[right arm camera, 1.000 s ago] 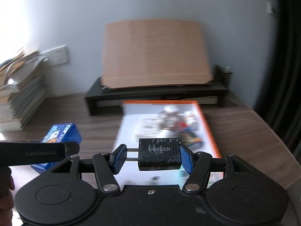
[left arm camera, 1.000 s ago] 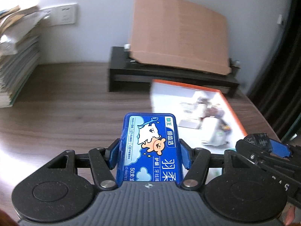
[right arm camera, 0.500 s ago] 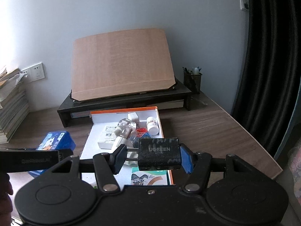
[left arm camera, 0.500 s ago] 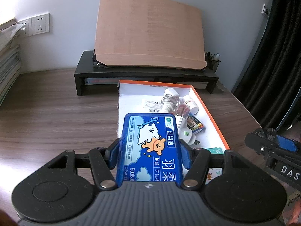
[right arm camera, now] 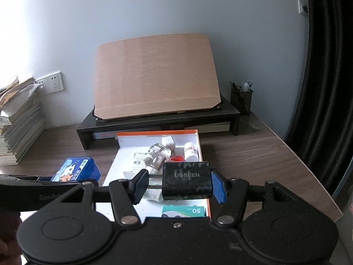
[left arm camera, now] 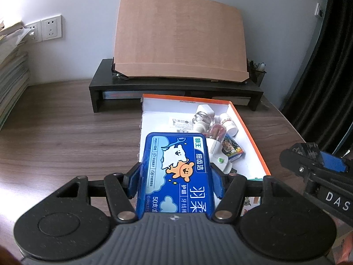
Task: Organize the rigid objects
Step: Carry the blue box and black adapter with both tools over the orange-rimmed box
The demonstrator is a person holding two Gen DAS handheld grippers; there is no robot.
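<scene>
My left gripper (left arm camera: 174,177) is shut on a blue floss-pick box (left arm camera: 174,154) with a cartoon label, held over the near left corner of the shallow orange-rimmed tray (left arm camera: 249,132). In the right wrist view, my right gripper (right arm camera: 178,186) is shut on a black UGREEN charger (right arm camera: 186,176), one pad on its body and the other on its prongs, above the tray's (right arm camera: 199,145) near end. Each gripper shows at the edge of the other's view. Inside the tray lie a white pill bottle (left arm camera: 228,122), a clear bottle (left arm camera: 203,119), a small printed box (left arm camera: 231,149) and a white plug.
Behind the tray a black riser (left arm camera: 176,88) carries a leaning cardboard sheet (left arm camera: 181,39). A pile of books (left arm camera: 11,84) fills the left side, under wall sockets. A pen holder (right arm camera: 241,99) stands at the riser's right end. A black curtain and the table's edge lie to the right.
Both views swept sideways until the tray came in front of the grippers, then settled in the last half second. Both grips look the same.
</scene>
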